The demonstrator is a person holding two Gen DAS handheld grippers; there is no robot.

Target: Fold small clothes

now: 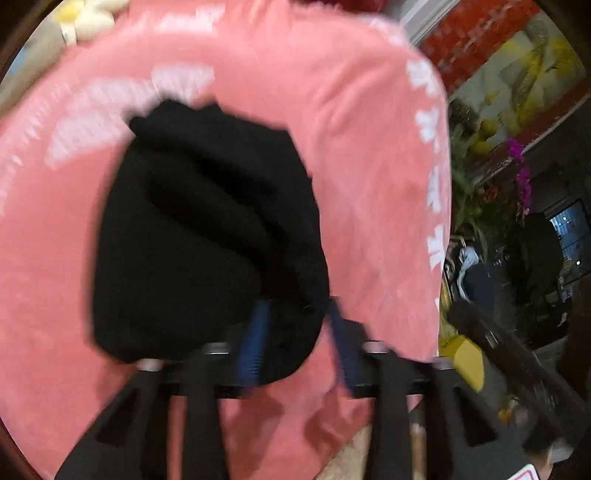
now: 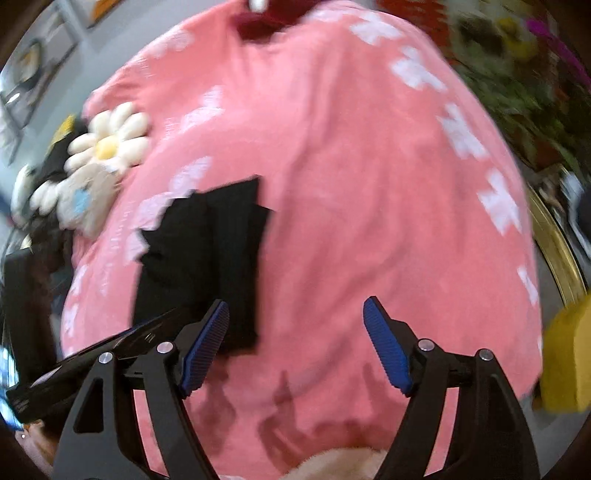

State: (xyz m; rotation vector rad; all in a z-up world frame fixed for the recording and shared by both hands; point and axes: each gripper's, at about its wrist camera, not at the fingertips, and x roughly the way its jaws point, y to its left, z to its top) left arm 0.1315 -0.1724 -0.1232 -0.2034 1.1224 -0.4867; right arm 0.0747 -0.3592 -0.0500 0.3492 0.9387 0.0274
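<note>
A black garment [image 1: 207,236] lies folded into a thick bundle on a pink cloth with white lettering [image 1: 369,147]. My left gripper [image 1: 297,302] sits at the bundle's near right edge. Its blue pads [image 1: 255,343] stand apart, with the black fabric's edge between them and not squeezed. In the right wrist view the same black garment [image 2: 207,258] appears as a flat dark rectangle on the pink cloth [image 2: 369,184]. My right gripper [image 2: 295,302] hangs open over bare pink cloth, just right of the garment, with nothing in it. The picture is motion-blurred.
A white daisy-shaped plush [image 2: 110,144] and a grey toy [image 2: 85,203] lie at the cloth's left edge. Plants with purple flowers [image 1: 517,173] stand beyond the right edge. A yellow object [image 2: 569,362] sits at the right, and a dark red item [image 2: 258,22] at the far end.
</note>
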